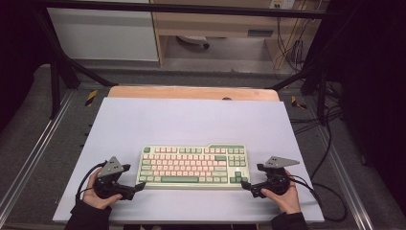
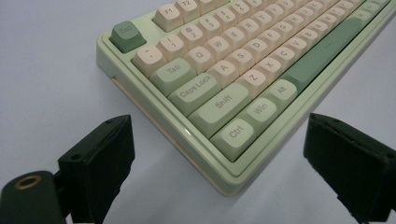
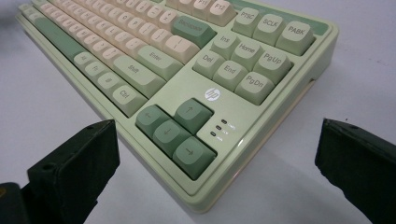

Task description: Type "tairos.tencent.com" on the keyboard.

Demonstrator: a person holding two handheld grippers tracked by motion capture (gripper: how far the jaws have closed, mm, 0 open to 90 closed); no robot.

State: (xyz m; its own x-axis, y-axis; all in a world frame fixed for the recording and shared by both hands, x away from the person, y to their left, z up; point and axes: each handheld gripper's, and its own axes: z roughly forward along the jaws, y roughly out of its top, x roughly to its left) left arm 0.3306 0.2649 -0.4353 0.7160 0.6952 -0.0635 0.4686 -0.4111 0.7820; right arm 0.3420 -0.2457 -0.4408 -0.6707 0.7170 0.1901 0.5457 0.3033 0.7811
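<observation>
High view: keyboard (image 1: 193,166) lies flat near the front edge of the white bench (image 1: 191,120), long side across, well inside the edges; left gripper (image 1: 140,186) sits at its front-left corner, right gripper (image 1: 245,184) at its front-right corner, each carried by a hand, both low to the surface; left gripper view: the jaws are spread wide, one each side of the Ctrl corner of the keyboard (image 2: 224,93), pads clear of the case, nothing pinched; right gripper view: same story, jaws spread wide around the arrow-key corner of the keyboard (image 3: 187,93), no contact visible, bench showing between pads and case; step in hand, as I judge it: approach and line-up for a two-handed grab of the keyboard by its front corners, grasp not yet made; next move likely calls for both grippers to ease in until the corners sit well between the pads, then close together at the same time; the corner is a wedge, not flat faces, so grip may slip or twist the board; closing one side first would probably shove it sideways; keep pads on the case edge, off the keycaps; lift level if lifting.
</observation>
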